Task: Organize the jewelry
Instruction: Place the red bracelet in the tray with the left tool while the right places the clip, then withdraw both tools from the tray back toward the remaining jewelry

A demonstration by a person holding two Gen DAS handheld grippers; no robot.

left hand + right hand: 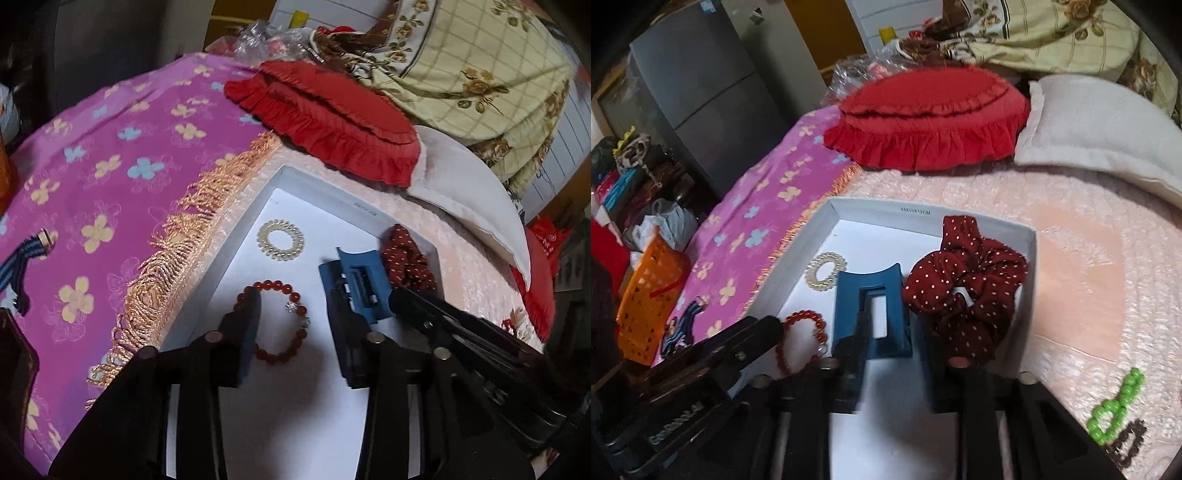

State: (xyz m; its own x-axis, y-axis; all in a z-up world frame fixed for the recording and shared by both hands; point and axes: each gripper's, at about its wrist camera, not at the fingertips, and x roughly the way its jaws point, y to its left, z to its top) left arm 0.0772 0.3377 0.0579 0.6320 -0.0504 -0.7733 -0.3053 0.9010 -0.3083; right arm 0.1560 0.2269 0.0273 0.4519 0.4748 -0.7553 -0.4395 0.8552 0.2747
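Both grippers (291, 325) (886, 354) stand released over the box (846, 206); lift yours clear of the clip (871, 306), lower centre, without nudging the bracelet (280, 321)

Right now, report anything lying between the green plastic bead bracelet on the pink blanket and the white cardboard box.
Nothing visible. The green bead bracelet rests on bare pink blanket right of the white cardboard box; only the box's low wall intervenes, with the dotted maroon scrunchie just inside.

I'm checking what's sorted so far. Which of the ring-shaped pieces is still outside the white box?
The green bead bracelet. It lies on the pink bedspread, while the red bead bracelet and the clear coil hair tie sit inside the white box.
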